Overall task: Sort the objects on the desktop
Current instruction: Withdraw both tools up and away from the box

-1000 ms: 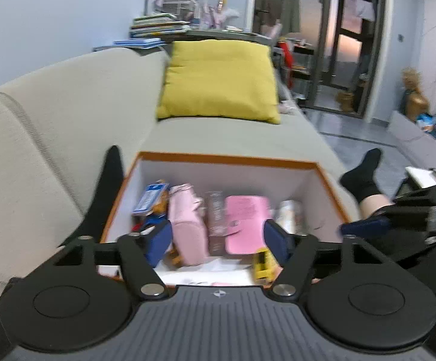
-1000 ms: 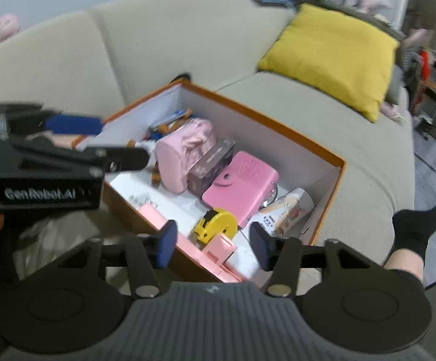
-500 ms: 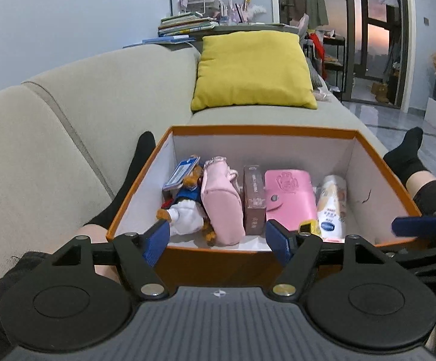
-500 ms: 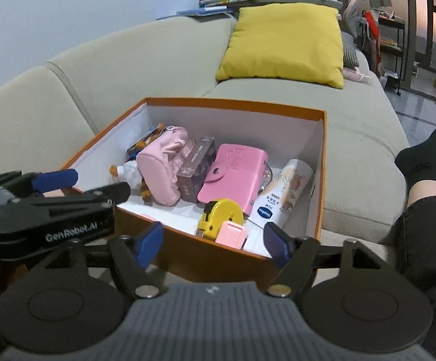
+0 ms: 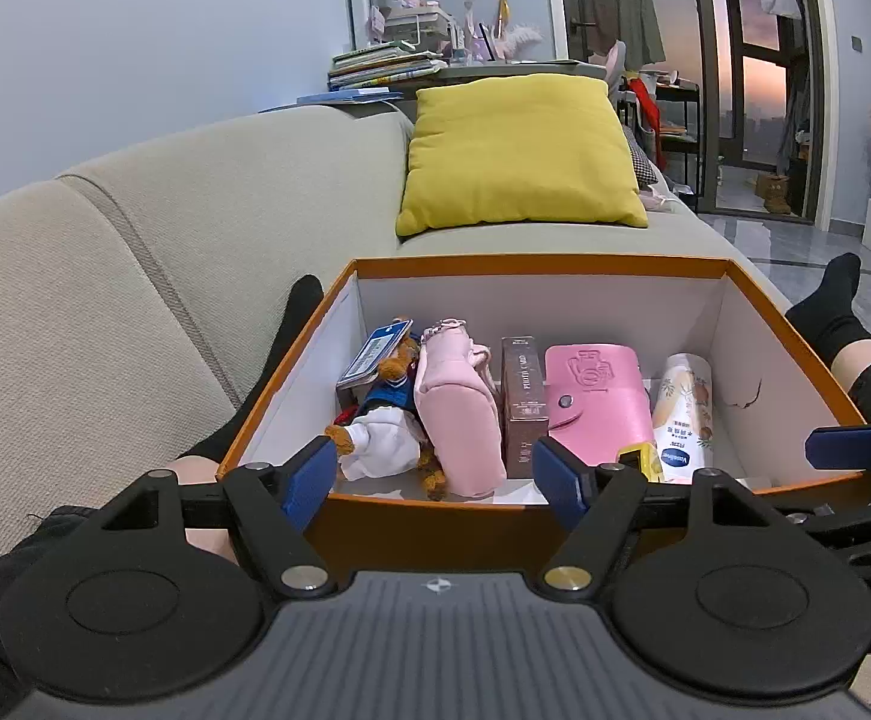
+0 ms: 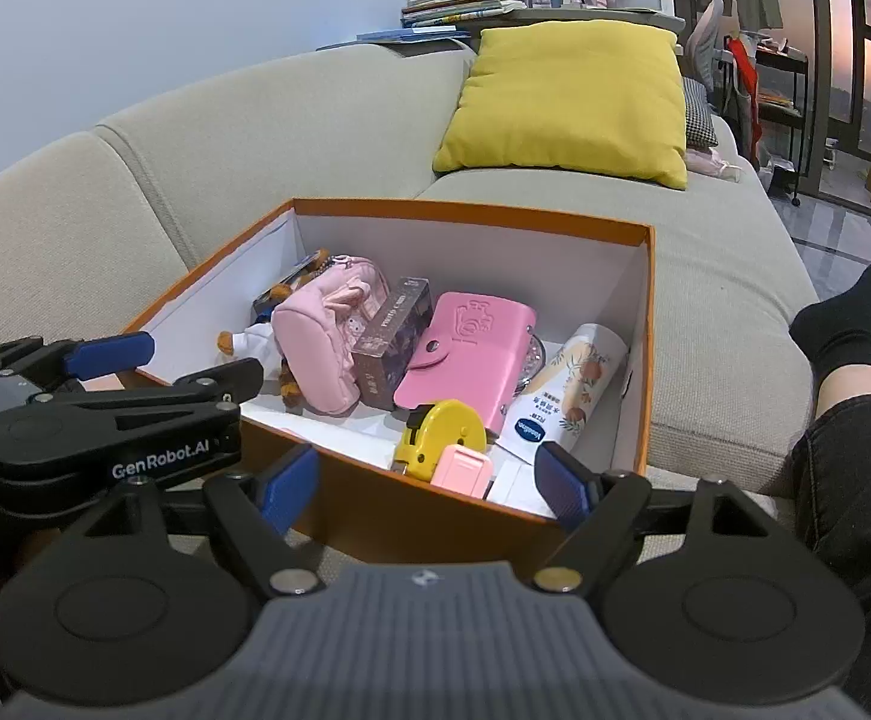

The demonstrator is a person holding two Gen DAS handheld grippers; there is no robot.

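So I'm sitting here with both grippers parked at the near edge of the orange box [image 5: 531,267], which sits on a beige sofa [image 5: 135,276] between the person's legs in black socks.

Left gripper [image 5: 435,474] has its blue pads spread wide with nothing between them, hovering just at the near wall of the box. Right gripper [image 6: 429,477] is the same deal: fingers far apart, holding nothing, sitting at the box's near right corner. From the right wrist view I can see the left gripper off to the left, just beside the box's left wall.

Inside the box, left to right from the left wrist view: a little plush bear [image 5: 384,420] in blue and white with a tag lying on it, a pale pink pouch [image 5: 456,414] leaning against it, a brown photo card box [image 5: 522,402] standing on edge, a pink snap wallet [image 5: 594,399], and a lotion tube [image 5: 684,408] by the right wall. They're packed touching each other in a row along the middle.

Nearer to me, the right wrist view shows a yellow tape measure [image 6: 444,435] and a small pink clip-like thing [image 6: 465,468] touching it, both against the near wall. There's some white paper on the box floor near them.

A yellow cushion [image 5: 519,156] sits further along the sofa, well apart from the box.
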